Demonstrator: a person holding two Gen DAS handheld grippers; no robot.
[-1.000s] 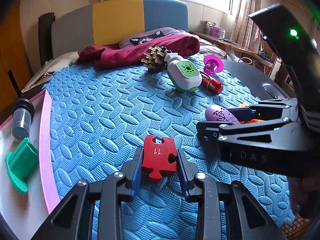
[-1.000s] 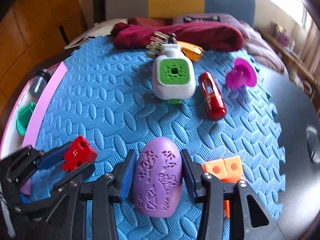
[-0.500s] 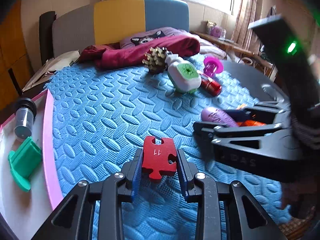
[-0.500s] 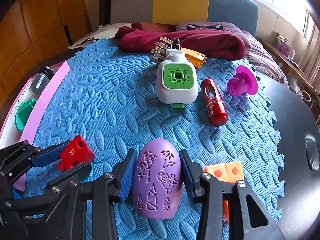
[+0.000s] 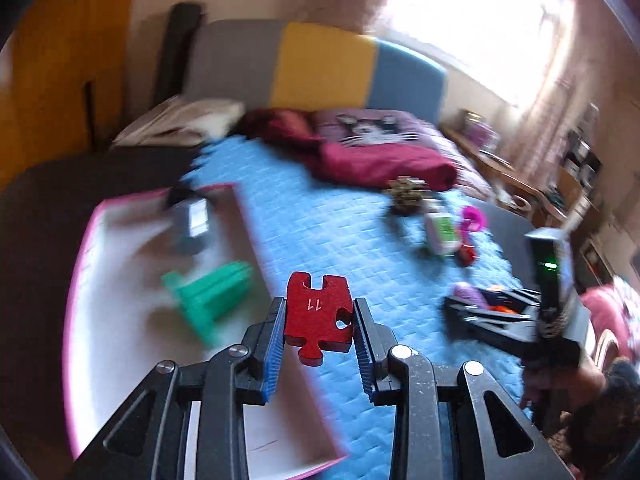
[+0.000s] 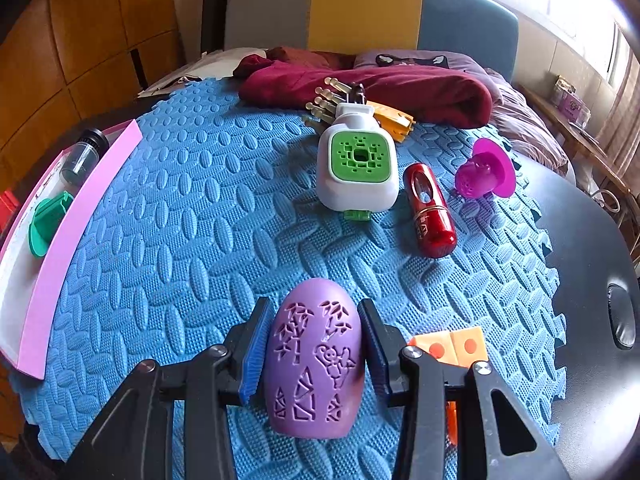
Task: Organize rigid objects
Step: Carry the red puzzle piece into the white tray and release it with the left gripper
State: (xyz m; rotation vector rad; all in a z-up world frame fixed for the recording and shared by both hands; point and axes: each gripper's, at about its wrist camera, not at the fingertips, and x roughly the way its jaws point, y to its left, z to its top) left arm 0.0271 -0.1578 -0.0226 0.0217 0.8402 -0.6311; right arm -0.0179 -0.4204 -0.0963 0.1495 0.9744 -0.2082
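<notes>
My left gripper [image 5: 319,326] has its fingers clamped on the flat red puzzle-shaped piece marked 11 [image 5: 319,321], and since a second ago that piece has gone from lying on the blue foam mat [image 6: 192,216] to hanging in the air over the near edge of the pink-rimmed white tray [image 5: 120,320]. The left view is smeared, so I judge the carry is under way. In the tray already lie a green ribbed plastic part [image 5: 212,298] and a small dark-capped clear bottle [image 6: 82,156]; the red piece looks set to join them, and I would open only once it is fully over the white floor.

My right gripper [image 6: 312,354] has its fingers closed against both sides of the purple egg-shaped shell with cut-out figures [image 6: 316,368], low over the mat as before, beside an orange block [image 6: 452,346].

Farther out, untouched: a white box with a green grille [image 6: 358,168], a red glossy capsule [image 6: 430,210] and a magenta funnel-shaped cup [image 6: 486,168].
</notes>
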